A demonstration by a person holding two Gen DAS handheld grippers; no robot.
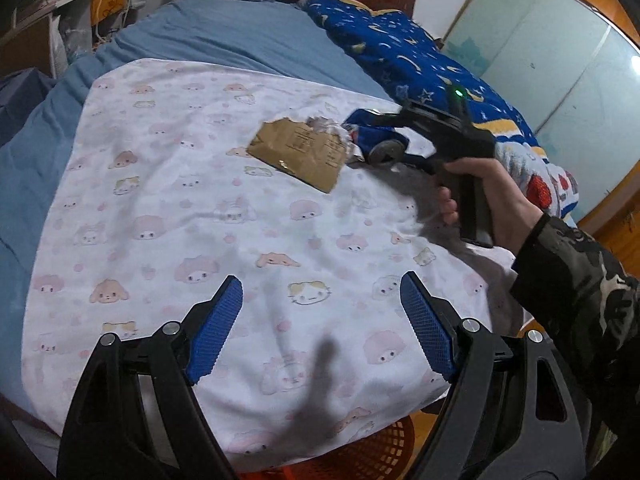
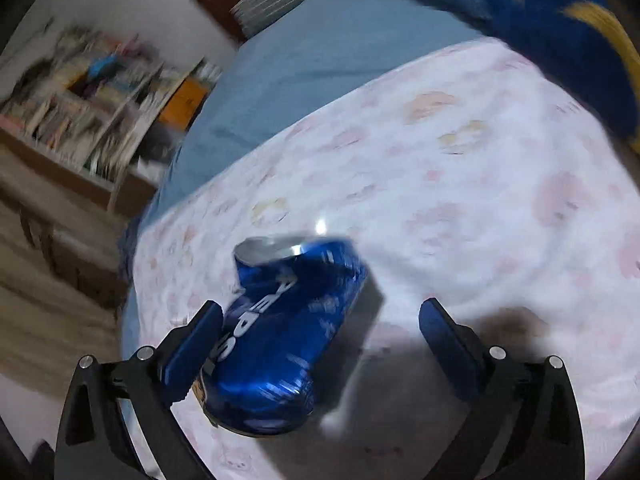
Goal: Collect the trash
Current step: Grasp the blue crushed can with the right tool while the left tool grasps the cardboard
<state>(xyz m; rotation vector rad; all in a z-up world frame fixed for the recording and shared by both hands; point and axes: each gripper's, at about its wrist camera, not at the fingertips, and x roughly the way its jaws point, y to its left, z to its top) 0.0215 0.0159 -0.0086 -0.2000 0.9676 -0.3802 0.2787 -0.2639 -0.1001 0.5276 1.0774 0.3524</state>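
You stand at a bed (image 1: 240, 32) covered partly by a white cloth (image 1: 200, 220) printed with pale pink cartoon animals. Your left gripper (image 1: 322, 320) hovers above the near part of that cloth, its blue-padded jaws spread wide with nothing between them. Farther along the cloth lies a torn piece of brown cardboard (image 1: 298, 152), with a bit of crumpled white paper (image 1: 324, 125) at its far edge. Just beyond these lies a crushed blue can (image 2: 280, 332), on its side on the cloth, its silver top pointing away from you. Your right gripper (image 2: 322, 344), held in your right hand (image 1: 480, 192), points down at the can with its jaws released and spread wide; the can lies between them, close against or touching the left pad, well clear of the right pad. A blue star-patterned quilt (image 1: 420, 56) is bunched along the far right side of the bed, and an orange-red plastic basket (image 1: 380, 452) shows below the near edge.
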